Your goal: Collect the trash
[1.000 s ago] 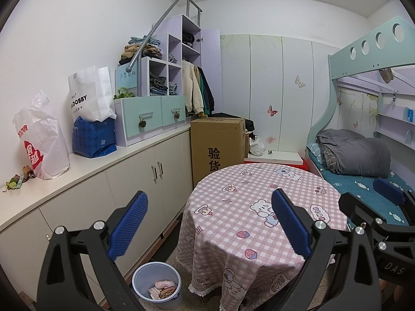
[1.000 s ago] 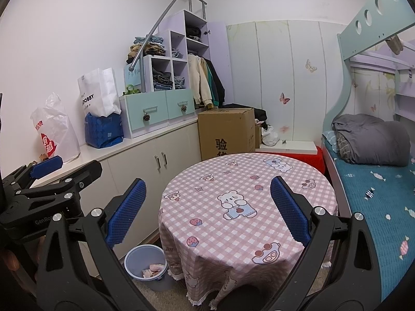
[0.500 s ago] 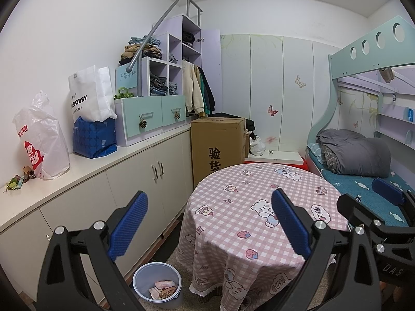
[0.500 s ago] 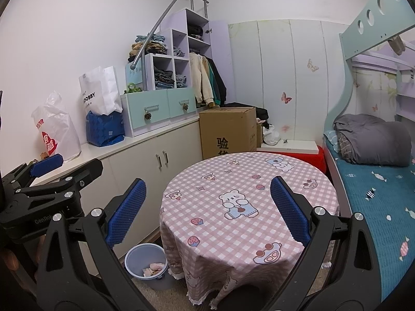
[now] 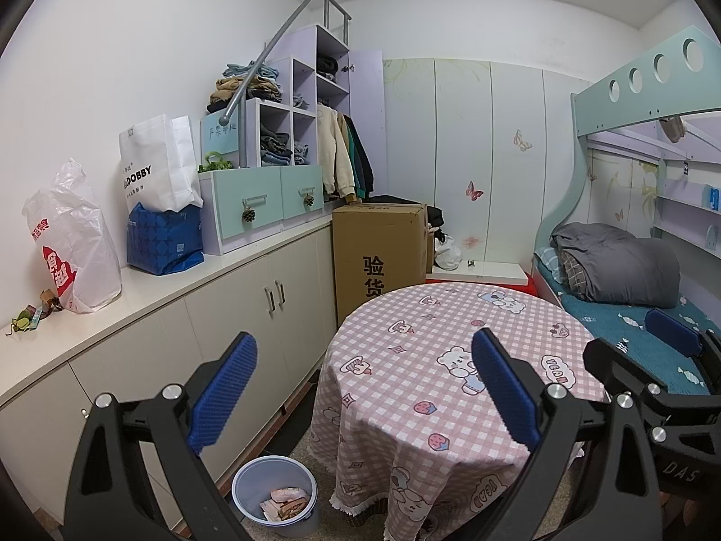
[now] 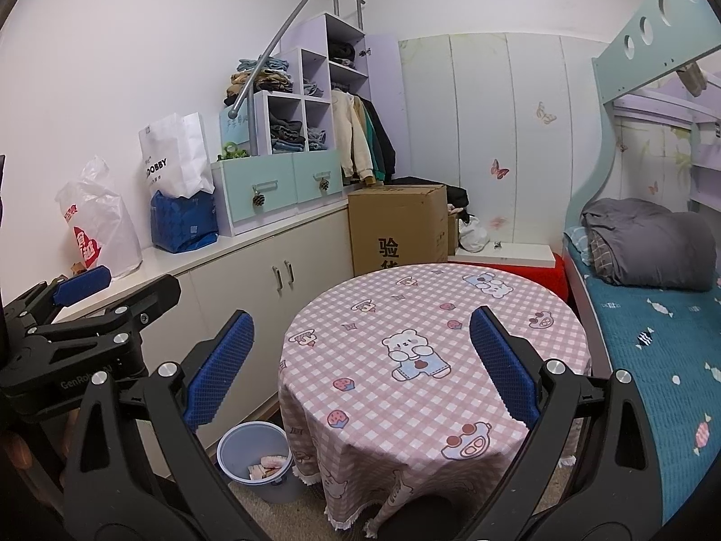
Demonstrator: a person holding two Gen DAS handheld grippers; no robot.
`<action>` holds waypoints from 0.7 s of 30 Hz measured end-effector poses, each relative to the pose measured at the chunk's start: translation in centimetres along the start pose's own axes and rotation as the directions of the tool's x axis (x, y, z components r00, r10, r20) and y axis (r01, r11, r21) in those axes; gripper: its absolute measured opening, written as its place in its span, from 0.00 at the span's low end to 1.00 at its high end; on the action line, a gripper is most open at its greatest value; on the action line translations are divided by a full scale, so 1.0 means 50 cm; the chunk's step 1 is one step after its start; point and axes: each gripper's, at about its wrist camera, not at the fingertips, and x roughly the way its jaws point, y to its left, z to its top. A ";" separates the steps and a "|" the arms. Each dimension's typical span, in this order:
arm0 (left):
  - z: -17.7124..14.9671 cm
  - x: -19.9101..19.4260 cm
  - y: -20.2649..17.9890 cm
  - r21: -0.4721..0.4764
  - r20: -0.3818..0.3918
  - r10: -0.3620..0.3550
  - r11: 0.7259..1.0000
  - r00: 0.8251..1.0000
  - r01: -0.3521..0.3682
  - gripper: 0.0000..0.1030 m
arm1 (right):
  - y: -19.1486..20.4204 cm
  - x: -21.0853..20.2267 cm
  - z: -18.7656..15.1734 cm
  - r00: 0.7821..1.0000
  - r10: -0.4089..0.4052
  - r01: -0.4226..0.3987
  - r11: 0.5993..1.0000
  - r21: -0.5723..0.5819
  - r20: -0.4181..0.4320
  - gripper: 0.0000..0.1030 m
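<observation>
Beside the round tabletop (image 5: 455, 342) with its pink checked cloth, we held the left hand-held gripper (image 5: 360, 387) with its blue pads spread wide and nothing between them. Our right hand-held gripper (image 6: 358, 369) was likewise spread and empty. On the floor between the tabletop and the white cabinets (image 5: 234, 324) stood the pale blue bin (image 5: 275, 496), with scraps of trash (image 5: 286, 498) lying inside it, well below both grippers.

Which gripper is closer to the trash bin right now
Left. The left gripper hovers open almost above the bin on the floor by the cabinets; the right gripper hovers open farther right, over the table.
</observation>
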 end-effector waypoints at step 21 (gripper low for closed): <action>-0.007 0.007 0.010 0.001 -0.006 0.001 1.000 1.000 -0.001 0.92 | -0.007 0.011 -0.012 1.000 0.017 -0.017 1.000 -0.004 -0.018 0.92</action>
